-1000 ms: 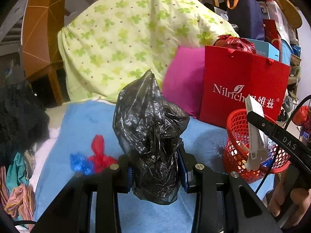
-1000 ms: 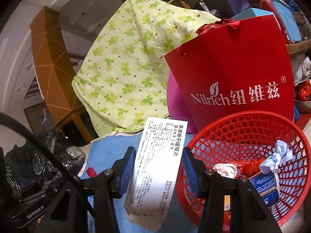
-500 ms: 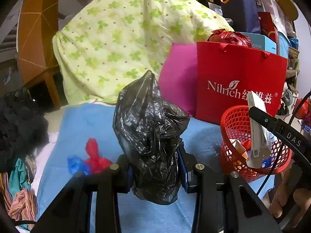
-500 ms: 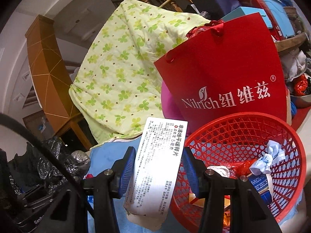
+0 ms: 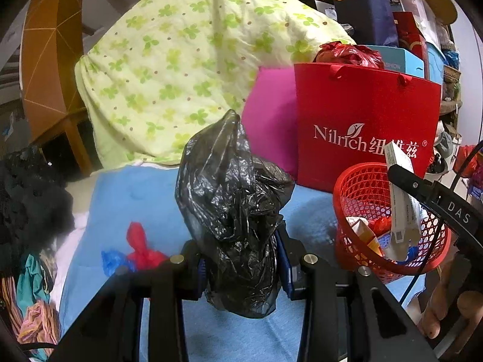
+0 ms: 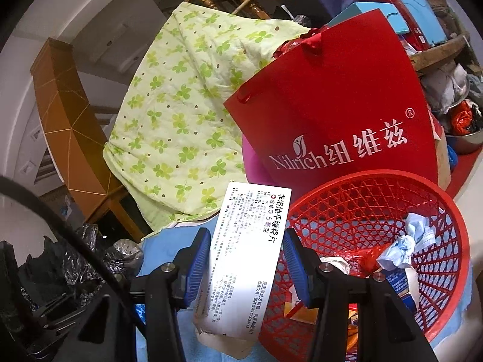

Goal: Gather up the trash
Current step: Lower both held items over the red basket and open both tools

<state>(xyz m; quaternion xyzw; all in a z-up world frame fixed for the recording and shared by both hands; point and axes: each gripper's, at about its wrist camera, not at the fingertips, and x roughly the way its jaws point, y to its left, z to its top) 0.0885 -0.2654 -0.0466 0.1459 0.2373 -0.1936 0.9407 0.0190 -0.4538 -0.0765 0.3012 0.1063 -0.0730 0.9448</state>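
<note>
Both views drift only a little against the frames from a second ago: the red basket (image 6: 377,241) sits slightly lower and more to the right in the right wrist view, and neither gripper has changed its hold.

Behind everything, a green-flowered quilt (image 5: 193,60) is heaped against a red paper bag (image 5: 365,126) with a pink cushion (image 5: 271,120) between them. A blue sheet (image 5: 135,199) covers the surface in front. On it stands the red basket, already holding scraps: a blue crumpled mask (image 6: 407,241), some red plastic and packaging.

The left gripper (image 5: 241,259) is clamped on a crumpled black plastic bag (image 5: 232,199), held above the blue sheet, left of the basket. The right gripper (image 6: 247,259) pinches a white medicine box (image 6: 247,259) upright, at the basket's near-left rim; in the left wrist view its lower end appears to hang over the basket's mouth.

The step in hand looks like the drop-off. Next, the right gripper likely needs to shift slightly over the basket and let go, then the black bag can follow. Small red and blue wads (image 5: 132,253) lie on the sheet, not yet collected.
</note>
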